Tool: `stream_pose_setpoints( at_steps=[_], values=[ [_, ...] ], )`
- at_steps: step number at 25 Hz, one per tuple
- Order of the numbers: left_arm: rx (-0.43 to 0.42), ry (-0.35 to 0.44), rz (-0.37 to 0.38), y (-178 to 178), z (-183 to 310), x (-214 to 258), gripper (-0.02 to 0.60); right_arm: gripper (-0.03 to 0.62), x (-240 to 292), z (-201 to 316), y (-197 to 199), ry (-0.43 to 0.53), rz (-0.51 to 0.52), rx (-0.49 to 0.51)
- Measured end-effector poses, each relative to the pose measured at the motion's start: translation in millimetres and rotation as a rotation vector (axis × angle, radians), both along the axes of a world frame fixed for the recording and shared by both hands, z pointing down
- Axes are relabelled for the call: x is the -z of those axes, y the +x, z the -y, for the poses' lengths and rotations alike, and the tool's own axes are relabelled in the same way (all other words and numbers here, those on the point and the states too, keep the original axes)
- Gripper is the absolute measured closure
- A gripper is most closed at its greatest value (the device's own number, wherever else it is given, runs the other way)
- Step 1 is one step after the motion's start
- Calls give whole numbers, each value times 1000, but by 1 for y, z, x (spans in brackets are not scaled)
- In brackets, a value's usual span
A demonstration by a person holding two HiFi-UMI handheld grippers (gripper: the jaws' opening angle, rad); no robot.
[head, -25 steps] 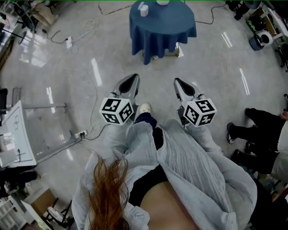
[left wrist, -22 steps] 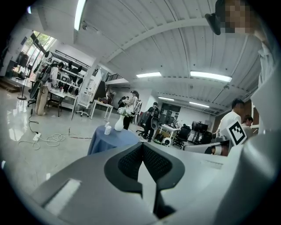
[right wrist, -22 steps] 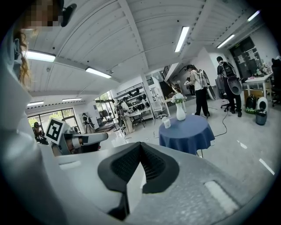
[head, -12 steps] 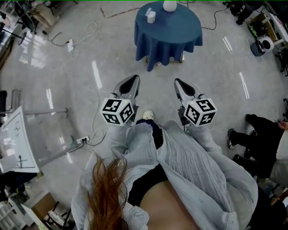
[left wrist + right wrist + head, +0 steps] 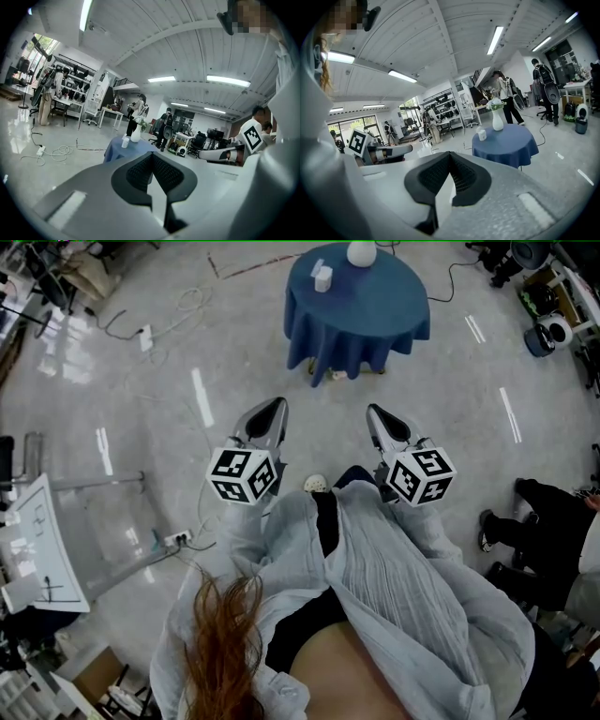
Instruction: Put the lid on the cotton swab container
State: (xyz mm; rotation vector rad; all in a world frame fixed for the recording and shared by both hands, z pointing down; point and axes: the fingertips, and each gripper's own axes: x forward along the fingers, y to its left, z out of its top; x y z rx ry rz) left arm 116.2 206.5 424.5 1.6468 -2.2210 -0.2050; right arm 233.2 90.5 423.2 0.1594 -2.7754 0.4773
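Shiny floor (image 5: 141, 352), blue table (image 5: 375, 310), white container (image 5: 322, 277), ceiling (image 5: 417, 37) only in gripper views

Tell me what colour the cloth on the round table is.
Plain dark blue. The tablecloth shows best in the head view.

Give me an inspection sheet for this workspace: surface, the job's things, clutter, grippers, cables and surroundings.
Surface: round table under a blue cloth, well ahead of both grippers.
Job's things: small white container on the table; capped or not, too small to tell.
Clutter: white vase near the container.
Grippers: left gripper and right gripper both shut, nothing between the jaws, over the floor.
Cables: loose cable and power strip on the floor at left; another cable right of the table.
Surroundings: glossy floor; a person's legs at right.
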Motion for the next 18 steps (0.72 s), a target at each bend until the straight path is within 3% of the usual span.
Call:
stream_pose_setpoints(
  at_steps=[11, 18],
  values=[
    [25, -36, -37, -11, -5, -18, 563, 592, -12, 13, -10, -37, -11, -22],
    [48, -31, -33, -46, 10, -17, 563, 592, -11, 24, -48, -34, -8, 12]
  ],
)
